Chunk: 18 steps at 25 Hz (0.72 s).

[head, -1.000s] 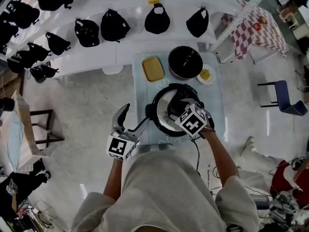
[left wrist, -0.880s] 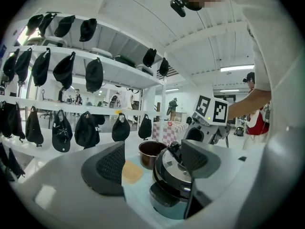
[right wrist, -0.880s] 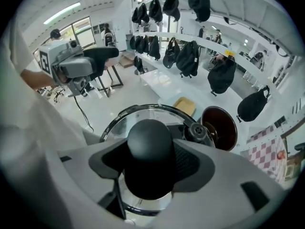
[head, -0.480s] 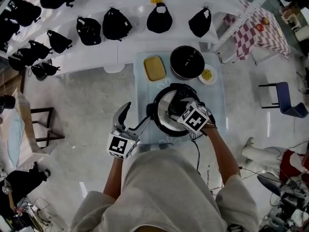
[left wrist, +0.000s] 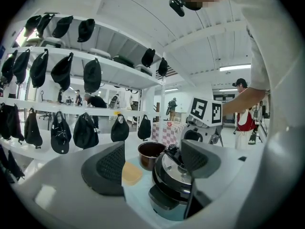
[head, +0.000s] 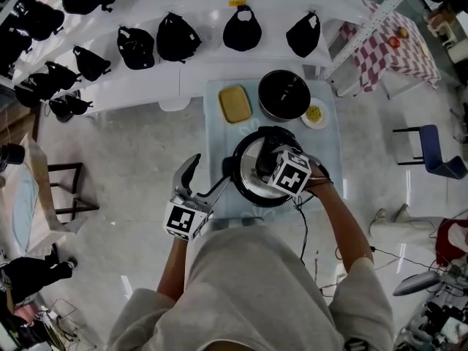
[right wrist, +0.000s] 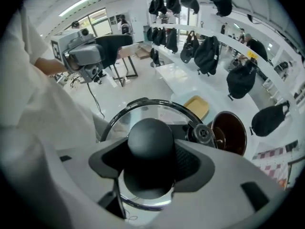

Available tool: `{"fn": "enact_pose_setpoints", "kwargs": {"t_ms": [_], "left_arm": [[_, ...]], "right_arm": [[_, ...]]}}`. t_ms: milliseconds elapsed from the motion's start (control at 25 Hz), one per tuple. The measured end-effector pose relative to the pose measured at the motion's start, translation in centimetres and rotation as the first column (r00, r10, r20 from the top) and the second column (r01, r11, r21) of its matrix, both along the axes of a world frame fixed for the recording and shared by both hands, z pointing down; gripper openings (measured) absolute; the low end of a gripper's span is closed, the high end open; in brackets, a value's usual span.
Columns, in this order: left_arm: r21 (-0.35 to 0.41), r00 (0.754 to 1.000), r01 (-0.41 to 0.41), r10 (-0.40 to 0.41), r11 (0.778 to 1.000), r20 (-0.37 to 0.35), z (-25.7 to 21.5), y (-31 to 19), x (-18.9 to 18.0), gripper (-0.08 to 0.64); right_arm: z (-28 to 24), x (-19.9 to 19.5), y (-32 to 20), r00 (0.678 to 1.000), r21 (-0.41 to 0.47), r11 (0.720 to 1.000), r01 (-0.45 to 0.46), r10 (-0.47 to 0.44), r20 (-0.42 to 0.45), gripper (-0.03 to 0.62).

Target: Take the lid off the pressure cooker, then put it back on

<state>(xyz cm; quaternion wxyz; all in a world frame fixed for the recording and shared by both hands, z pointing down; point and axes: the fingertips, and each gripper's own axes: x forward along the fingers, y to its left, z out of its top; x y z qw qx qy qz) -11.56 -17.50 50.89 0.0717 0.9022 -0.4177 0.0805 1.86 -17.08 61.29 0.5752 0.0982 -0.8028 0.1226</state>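
Your right tool (head: 267, 161) points steeply down over the pressure cooker (head: 252, 196), which stands in the near half of the worktop (head: 325, 159), about midway between its left and right edges. The lid (head: 248, 168) lies on top of the cooker; whether it is locked, you cannot tell. In the right gripper view the tool's jaws stand fairly wide, one on each side of the round black lid knob (right wrist: 150, 137), with both pads against it. The small round valve (right wrist: 202, 133) sits on the lid just beside the knob.

Your left tool (head: 205, 180) hangs off the worktop's near left corner, near the cooker's side but apart from it. It points roughly level at the cooker. Its jaws are spread wide and hold nothing.

Along the far edge of the worktop lie three things. A yellow rectangular tray (head: 235, 104) is towards the left corner and a dark inner pot (head: 284, 93) is beside it. A small white plate (head: 313, 113) with something yellow on it sits near the right corner. Beyond the worktop, black bags (head: 175, 39) hang along white shelves.
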Motion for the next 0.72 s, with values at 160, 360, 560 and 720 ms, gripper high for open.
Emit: {"fn": "enact_pose_setpoints", "kwargs": {"t_ms": [160, 360, 560, 720], "left_arm": [[-0.006, 1.000, 0.008, -0.007, 1.000, 0.001, 0.1, 0.1, -0.2, 0.354], [-0.005, 1.000, 0.011, -0.011, 1.000, 0.004, 0.1, 0.3, -0.5, 0.354], [0.012, 1.000, 0.012, -0.012, 1.000, 0.001, -0.4, 0.2, -0.3, 0.354], [0.014, 1.000, 0.012, -0.012, 1.000, 0.001, -0.5, 0.4, -0.3, 0.354]], "right_arm": [[0.1, -0.1, 0.3, 0.992, -0.014, 0.993, 0.120, -0.121, -0.029, 0.276], [0.1, -0.6, 0.5, 0.970, -0.009, 0.971, 0.239, -0.239, -0.049, 0.281], [0.3, -0.7, 1.1, 0.936, -0.019, 0.939, 0.344, -0.344, -0.079, 0.278], [0.2, -0.7, 1.2, 0.937, -0.008, 0.940, 0.342, -0.342, -0.065, 0.278]]}}
